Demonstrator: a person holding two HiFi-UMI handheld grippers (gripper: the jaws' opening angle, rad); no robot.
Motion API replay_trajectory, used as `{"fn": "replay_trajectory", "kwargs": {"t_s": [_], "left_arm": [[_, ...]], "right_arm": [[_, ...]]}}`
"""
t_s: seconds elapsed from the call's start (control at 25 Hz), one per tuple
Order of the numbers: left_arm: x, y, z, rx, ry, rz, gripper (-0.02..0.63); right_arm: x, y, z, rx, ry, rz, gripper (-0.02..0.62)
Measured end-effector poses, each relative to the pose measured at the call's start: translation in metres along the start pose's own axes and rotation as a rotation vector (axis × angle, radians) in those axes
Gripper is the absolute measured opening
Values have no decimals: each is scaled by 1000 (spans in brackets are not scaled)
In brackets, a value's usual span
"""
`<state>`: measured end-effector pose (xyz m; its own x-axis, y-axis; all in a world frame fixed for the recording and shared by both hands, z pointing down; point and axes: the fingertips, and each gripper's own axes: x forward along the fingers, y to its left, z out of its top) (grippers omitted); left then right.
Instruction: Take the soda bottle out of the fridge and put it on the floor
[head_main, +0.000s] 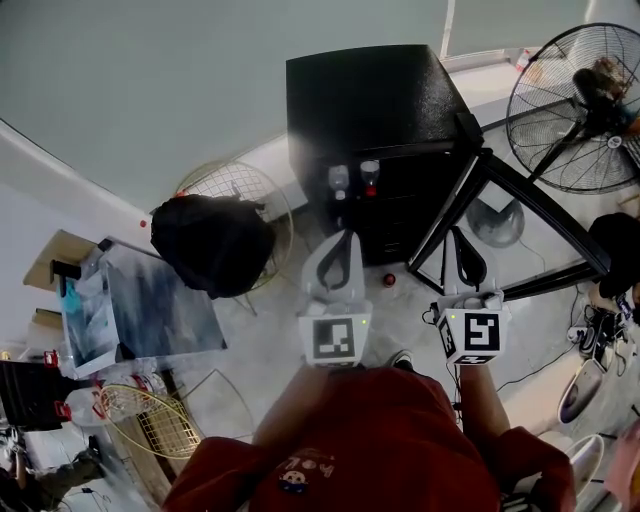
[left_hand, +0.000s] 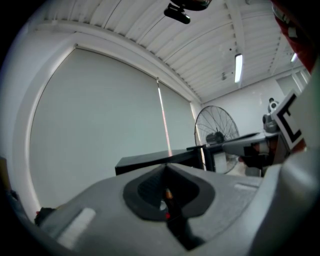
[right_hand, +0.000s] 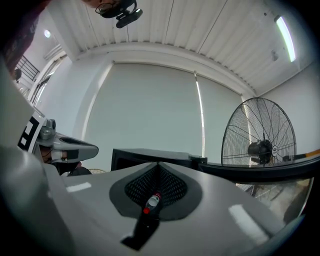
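Fridge (head_main: 370, 95) upper centre, door (head_main: 540, 210) swung open to right. Inside: pale bottle (head_main: 340, 180) and, just beside it, a red-marked one, likely the soda bottle (head_main: 370, 178). L gripper (head_main: 343, 240) and R gripper (head_main: 458, 240) below, both pinched shut, nothing btwn fingers. Small red-topped thing (head_main: 389, 280) on floor (head_main: 265, 330) just before fridge, too small to ID. Fits approach w/ soda inside, or soda already set down; next move unsettled.

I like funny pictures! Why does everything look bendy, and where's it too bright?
Left gripper view: the wide lens bows the wall; the ceiling lamp glares. Right gripper view: same bowing, dark corners. Head view: a hazy glow on the fridge.
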<state>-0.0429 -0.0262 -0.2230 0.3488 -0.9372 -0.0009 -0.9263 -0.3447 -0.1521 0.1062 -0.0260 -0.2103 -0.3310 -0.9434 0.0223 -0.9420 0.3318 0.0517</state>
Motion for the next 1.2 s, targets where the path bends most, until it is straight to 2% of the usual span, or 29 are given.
{"fn": "replay_trajectory", "kwargs": {"t_s": [0.2,0.4,1.2], "left_arm": [[0,3,2,5,1,-4,0],[2,5,7,-25,-11,8,0],[-10,-3,8,14,-20,-2,-2]], "right_arm": [[2,2,2,-1,4,9,0],[2,2,2,-3,3,6,0],[-9,11,-1,-7,13,19,0]]}}
